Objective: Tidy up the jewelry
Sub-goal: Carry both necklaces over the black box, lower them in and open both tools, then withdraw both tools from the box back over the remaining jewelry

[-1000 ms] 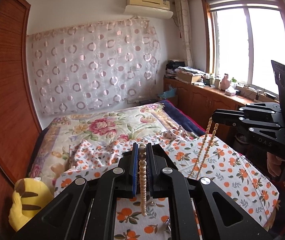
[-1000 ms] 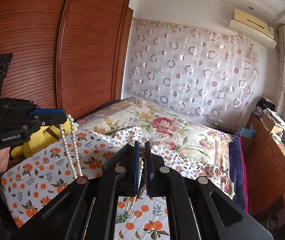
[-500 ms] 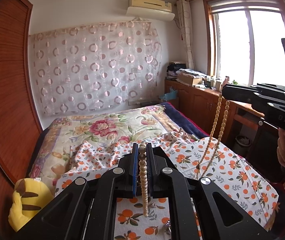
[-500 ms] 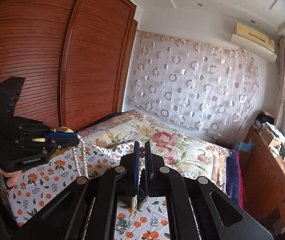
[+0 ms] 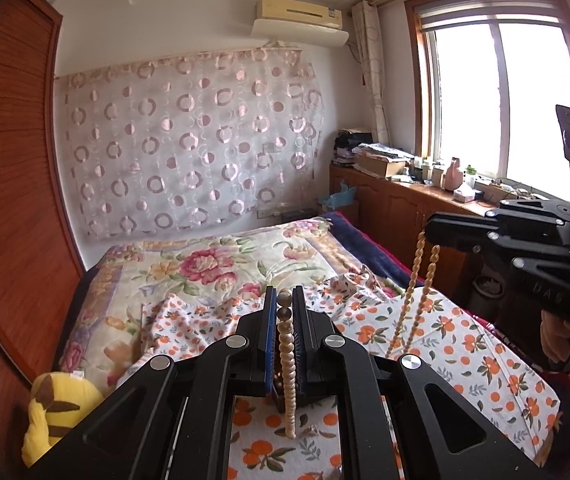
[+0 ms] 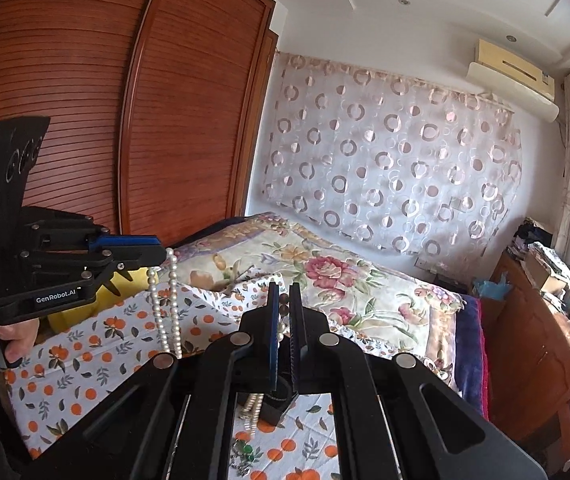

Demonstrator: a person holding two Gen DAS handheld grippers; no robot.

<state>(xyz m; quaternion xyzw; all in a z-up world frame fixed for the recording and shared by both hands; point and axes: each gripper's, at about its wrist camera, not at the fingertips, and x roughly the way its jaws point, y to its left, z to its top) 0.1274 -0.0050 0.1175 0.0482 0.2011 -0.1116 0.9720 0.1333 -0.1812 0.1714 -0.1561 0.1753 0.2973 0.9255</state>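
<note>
Left gripper (image 5: pixel 284 300): fingers clamped on a pearl necklace (image 5: pixel 288 356); beads stand between the pads and a strand hangs below them. Right gripper (image 6: pixel 284 300): fingers pressed together on the same necklace, a dark bead caught near the tips and white beads bunched lower down. In the left wrist view the necklace also drops as a double strand from the right gripper's tip. So the necklace is off the bed, strung in the air between both grippers, above an orange-print cloth (image 5: pixel 465 344) spread over the bed (image 5: pixel 213 264).

Risks, as judged:
- Pulling the grippers further apart could strain the string or drag beads out of a grip; round beads give the pads little hold.
- Hanging loops could tangle with each other, or snag on other small jewellery (image 6: pixel 245 450) lying on the cloth below.
- Releasing one end too early would let the strand swing and heap up.

Pose: both grippers point slightly downward toward the far wall, side by side, well above the cloth. A person's hand (image 6: pixel 9 338) holds the left handle.
</note>
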